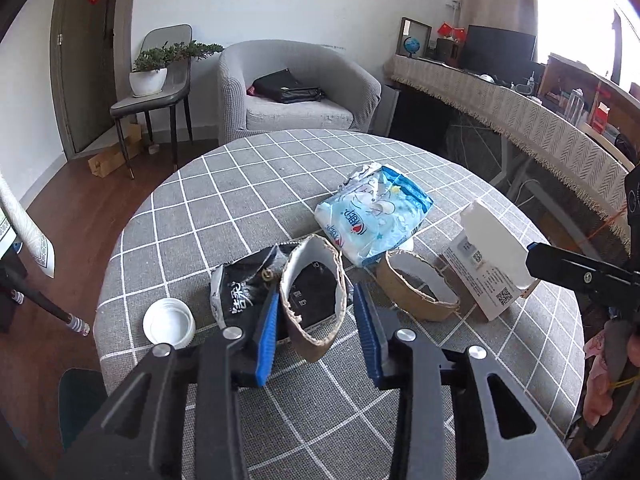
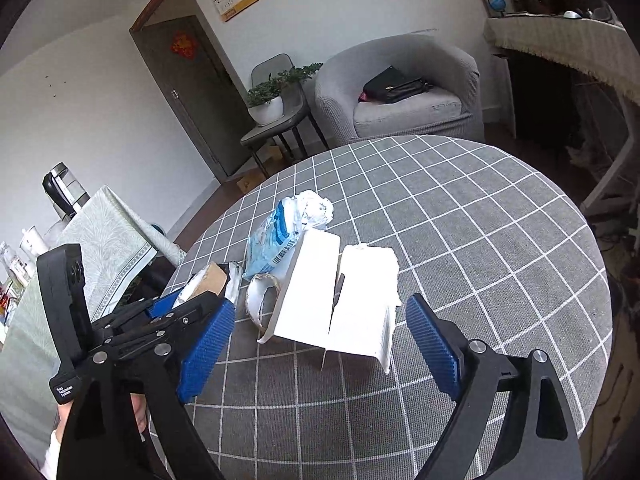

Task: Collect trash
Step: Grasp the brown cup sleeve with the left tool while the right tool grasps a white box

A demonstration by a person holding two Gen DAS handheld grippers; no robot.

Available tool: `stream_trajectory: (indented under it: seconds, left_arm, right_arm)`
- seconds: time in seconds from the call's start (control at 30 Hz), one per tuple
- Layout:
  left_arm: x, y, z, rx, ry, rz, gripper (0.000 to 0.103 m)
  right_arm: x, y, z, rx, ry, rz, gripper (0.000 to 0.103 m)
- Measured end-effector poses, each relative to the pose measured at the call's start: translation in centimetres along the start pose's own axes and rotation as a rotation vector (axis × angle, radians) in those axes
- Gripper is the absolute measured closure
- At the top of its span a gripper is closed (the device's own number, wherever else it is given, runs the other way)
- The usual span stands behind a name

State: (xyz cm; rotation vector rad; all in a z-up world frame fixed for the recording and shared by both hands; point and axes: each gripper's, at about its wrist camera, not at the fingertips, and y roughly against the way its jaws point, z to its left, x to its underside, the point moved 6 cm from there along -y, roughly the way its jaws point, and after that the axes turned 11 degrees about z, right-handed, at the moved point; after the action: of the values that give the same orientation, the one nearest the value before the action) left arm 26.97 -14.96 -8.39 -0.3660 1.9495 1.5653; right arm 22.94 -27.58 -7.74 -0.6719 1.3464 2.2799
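Blue-padded left gripper (image 1: pixel 316 328) stands apart around a cardboard ring (image 1: pixel 312 300) near the table's (image 1: pixel 240 200) edge; right gripper (image 2: pixel 320 344) gapes around a white box (image 2: pixel 340 300).

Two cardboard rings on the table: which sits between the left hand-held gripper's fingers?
The taller cardboard ring over the black wrapper; the lower ring lies apart, rightward.

Tablecloth (image 1: pixel 224 200) is matt woven cloth; the 2 cardboard rings (image 1: pixel 314 304) (image 1: pixel 416 286) are rough brown outside, white-lined inside. Tissue pack (image 1: pixel 374 216) is glossy crinkled plastic film, carton (image 2: pixel 344 300) matt white card. Gripper pads (image 2: pixel 432 344) are ribbed blue rubber.
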Motion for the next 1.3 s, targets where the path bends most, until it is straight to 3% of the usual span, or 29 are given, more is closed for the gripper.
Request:
stream_trajectory:
  seconds: [0.5, 0.73, 0.97, 1.3]
  left_arm:
    - [-0.2, 1.7, 0.3, 0.057, 0.012, -0.047, 0.072]
    - [0.2, 2.5, 0.1, 0.059, -0.018, -0.051, 0.072]
    - [0.4, 4.2, 1.5, 0.068, 0.003, -0.073, 0.072]
    - [0.7, 6.4, 4.3, 0.042, 0.041, -0.105, 0.072]
  right_arm:
    - [-0.3, -1.8, -0.4, 0.001, -0.083, 0.028, 0.015]
    - [-0.6, -2.6, 0.3, 0.039, -0.068, 0.039, 0.028]
    - [-0.7, -3.3, 0.4, 0.066, -0.062, 0.060, 0.050]
    - [-2.1, -1.5, 1.8, 0.089, -0.037, -0.032, 0.051]
